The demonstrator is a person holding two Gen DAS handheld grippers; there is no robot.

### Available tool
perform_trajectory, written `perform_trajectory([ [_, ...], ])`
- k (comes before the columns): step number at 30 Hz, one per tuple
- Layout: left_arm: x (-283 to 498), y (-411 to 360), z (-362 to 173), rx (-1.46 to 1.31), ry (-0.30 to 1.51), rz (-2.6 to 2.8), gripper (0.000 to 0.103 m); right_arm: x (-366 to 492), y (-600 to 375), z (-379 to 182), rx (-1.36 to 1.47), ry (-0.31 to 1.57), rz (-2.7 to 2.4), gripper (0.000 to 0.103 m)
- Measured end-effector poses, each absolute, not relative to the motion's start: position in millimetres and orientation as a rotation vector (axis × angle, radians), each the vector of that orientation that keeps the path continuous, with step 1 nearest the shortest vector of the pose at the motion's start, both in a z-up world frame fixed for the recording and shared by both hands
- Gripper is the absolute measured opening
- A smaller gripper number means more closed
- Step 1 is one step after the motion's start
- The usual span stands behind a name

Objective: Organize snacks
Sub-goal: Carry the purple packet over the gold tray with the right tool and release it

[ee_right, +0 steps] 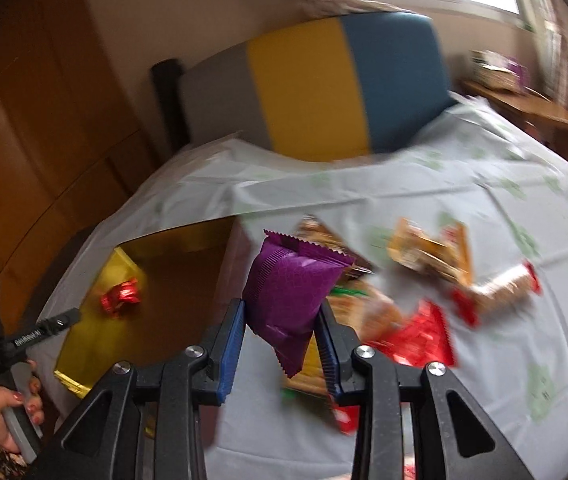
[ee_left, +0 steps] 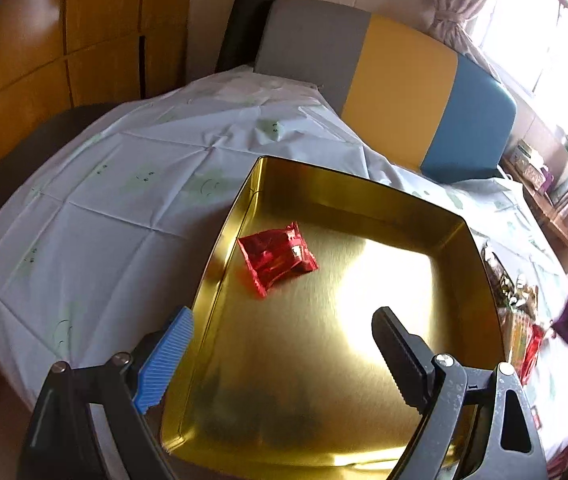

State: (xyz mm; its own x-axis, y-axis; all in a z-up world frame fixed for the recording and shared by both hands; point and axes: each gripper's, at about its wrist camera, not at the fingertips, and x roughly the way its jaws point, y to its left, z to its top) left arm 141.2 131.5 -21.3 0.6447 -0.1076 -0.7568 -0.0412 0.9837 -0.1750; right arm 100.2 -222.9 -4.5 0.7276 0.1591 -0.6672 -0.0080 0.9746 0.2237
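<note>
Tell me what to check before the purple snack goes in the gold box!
1. Right gripper squeezing the purple snack packet firmly: ok, both pads press its sides.
2. Left gripper out of the way: not ok, its open, empty jaws hang over the gold tin.
3. Room in the tin: ok, only one red candy packet lies inside, near the left wall.
4. Packet above the tin: not ok, it hangs over the snack pile on the tablecloth, right of the tin.
5. Packet sealed: cannot tell, the picture is blurred.
</note>
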Motion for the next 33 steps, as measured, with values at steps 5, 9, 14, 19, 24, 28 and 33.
perform_trajectory([
  [5,124,123,-23,-0.122,0.859,-0.057,0.091,125,-173,-1,0.128,0.784,0.192,0.035],
  [9,116,123,-26,-0.108,0.866,-0.070,0.091,142,-137,-5,0.060,0.818,0.251,0.035],
  [14,112,124,-28,-0.088,0.873,-0.051,0.091,162,-102,-21,0.001,0.892,0.312,0.035],
  [19,108,126,-29,-0.082,0.878,-0.047,0.091,179,-77,-35,-0.041,0.955,0.340,0.035],
  [24,105,127,-29,-0.082,0.877,-0.049,0.091,196,-61,-42,-0.053,0.988,0.352,0.035],
  [28,105,128,-28,-0.071,0.878,-0.033,0.091,214,-51,-52,-0.080,1.019,0.349,0.035],
  [33,104,133,-28,-0.083,0.881,-0.031,0.091,241,-43,-65,-0.069,1.075,0.342,0.035],
])
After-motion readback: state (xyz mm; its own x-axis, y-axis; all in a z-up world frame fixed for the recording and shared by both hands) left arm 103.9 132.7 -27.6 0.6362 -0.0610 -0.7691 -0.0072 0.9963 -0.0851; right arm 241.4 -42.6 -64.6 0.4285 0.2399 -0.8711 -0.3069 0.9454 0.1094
